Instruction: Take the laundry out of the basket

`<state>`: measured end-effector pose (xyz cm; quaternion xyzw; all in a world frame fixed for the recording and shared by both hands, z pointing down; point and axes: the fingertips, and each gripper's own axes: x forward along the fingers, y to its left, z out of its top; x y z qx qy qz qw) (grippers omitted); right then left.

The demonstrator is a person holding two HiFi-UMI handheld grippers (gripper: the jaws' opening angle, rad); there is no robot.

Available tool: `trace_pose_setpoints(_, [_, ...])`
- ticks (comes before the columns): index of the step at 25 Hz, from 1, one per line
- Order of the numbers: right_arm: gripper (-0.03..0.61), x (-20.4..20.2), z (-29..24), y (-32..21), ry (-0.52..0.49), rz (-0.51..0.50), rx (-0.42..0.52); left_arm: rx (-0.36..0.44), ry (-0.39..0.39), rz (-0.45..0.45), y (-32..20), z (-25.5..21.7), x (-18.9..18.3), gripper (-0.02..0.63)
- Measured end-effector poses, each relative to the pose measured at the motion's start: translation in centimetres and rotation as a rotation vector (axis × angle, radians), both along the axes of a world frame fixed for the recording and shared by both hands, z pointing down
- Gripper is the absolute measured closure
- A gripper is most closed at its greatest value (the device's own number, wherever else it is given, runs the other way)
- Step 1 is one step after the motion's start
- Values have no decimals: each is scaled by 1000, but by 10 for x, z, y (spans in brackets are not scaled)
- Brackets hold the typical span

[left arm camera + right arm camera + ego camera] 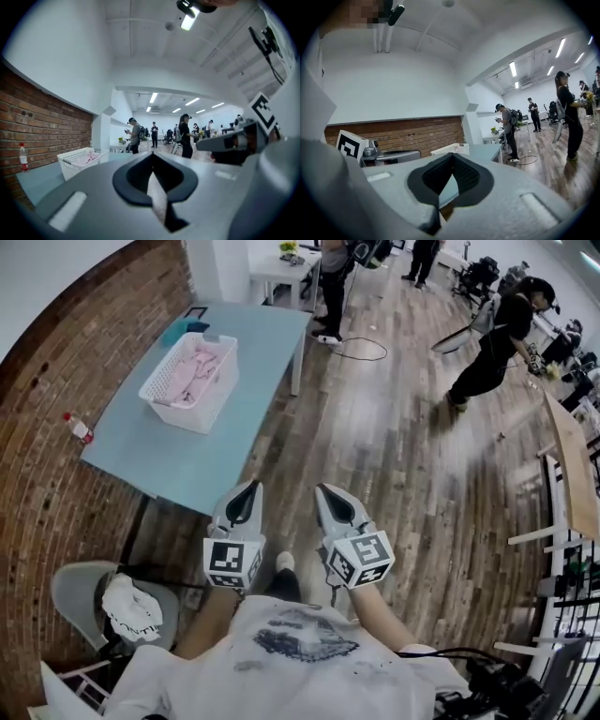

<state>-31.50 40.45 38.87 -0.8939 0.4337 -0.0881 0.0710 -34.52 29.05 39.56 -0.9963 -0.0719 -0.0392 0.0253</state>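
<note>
Close in, the person holds both tools out in front of the chest, side by side above the wooden floor (403, 456). The left gripper (251, 487) has its jaws pressed together with nothing between them, and the right gripper (324, 491) is the same — closed tight and empty. Down by the person's left side, a grey chair (73, 589) carries a white garment (131, 608). Ahead stands the pale blue table (178, 470), set along the brick wall (56, 352). The white basket (202, 414) sits on the table's far half, well apart from both grippers, with the pink laundry (192, 371) lying inside it. A small red-capped bottle (79, 428) stands at the table's wall-side edge — and farther off, people stand about the room.
</note>
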Motion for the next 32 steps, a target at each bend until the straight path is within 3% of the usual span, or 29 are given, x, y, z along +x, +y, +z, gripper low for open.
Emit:
trace_pose_setpoints(8, [581, 107, -10, -91, 11, -75, 28, 2, -8, -84, -88, -3, 96, 623])
trace_pose_setpoints(13, [581, 150, -16, -127, 17, -119, 27, 31, 6, -123, -120, -12, 133, 623])
trace_pose_setpoints(19, [581, 194, -15, -178, 24, -225, 21, 16, 9, -230, -165, -10, 167, 623])
trace_pose_setpoints(26, [581, 253, -11, -257, 24, -428, 27, 17, -9, -429, -229, -2, 206, 623])
trace_pose_setpoints(32, [581, 309, 1, -332, -30, -641, 6, -11, -69, -659, -289, 10, 239, 623])
